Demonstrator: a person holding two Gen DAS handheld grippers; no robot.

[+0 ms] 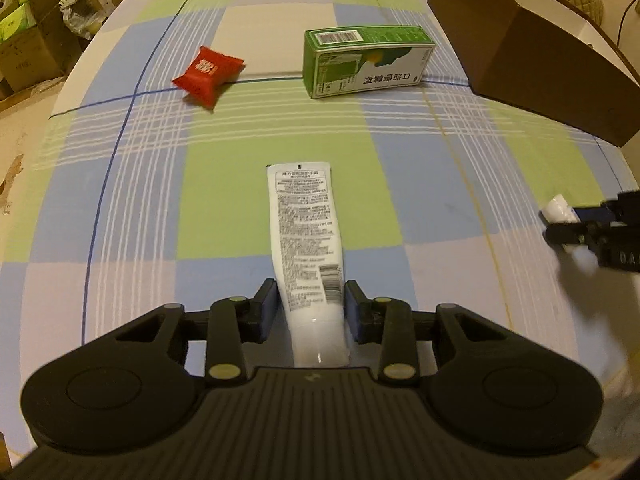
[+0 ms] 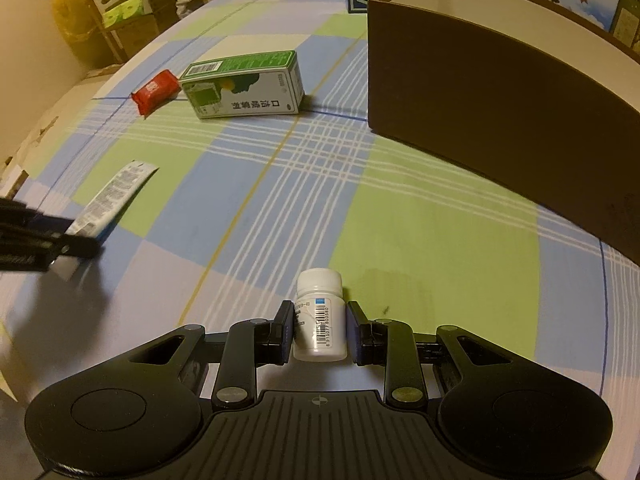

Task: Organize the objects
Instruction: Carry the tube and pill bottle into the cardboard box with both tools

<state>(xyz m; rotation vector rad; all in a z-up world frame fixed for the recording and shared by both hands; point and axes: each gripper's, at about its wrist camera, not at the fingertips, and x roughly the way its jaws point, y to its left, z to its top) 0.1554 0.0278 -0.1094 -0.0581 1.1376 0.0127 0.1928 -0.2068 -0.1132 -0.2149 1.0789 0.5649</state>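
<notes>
Each gripper carries one item, likely bound for the open brown cardboard box [image 2: 500,92] at upper right: the left gripper [image 1: 311,305] clamps a white plastic tube [image 1: 306,232], the right gripper [image 2: 319,326] a small white pill bottle [image 2: 320,320], both low-centre.

The right claw [image 2: 319,330] holds a small white plastic bottle [image 2: 320,322] with a white cap and a barcode label. Its two black fingers [image 2: 282,332] press on the bottle's sides. Under it is a desk [image 2: 420,240] with a cloth of green, blue and white squares. A big brown cardboard box [image 2: 500,132] with an open top and white inside stands to the right. Farther back lies a green and white carton [image 2: 244,84], and a small red packet [image 2: 155,91] sits just beside it. At the left edge, the left claw [image 2: 60,240] grips a white tube [image 2: 116,196] with tiny print.
</notes>
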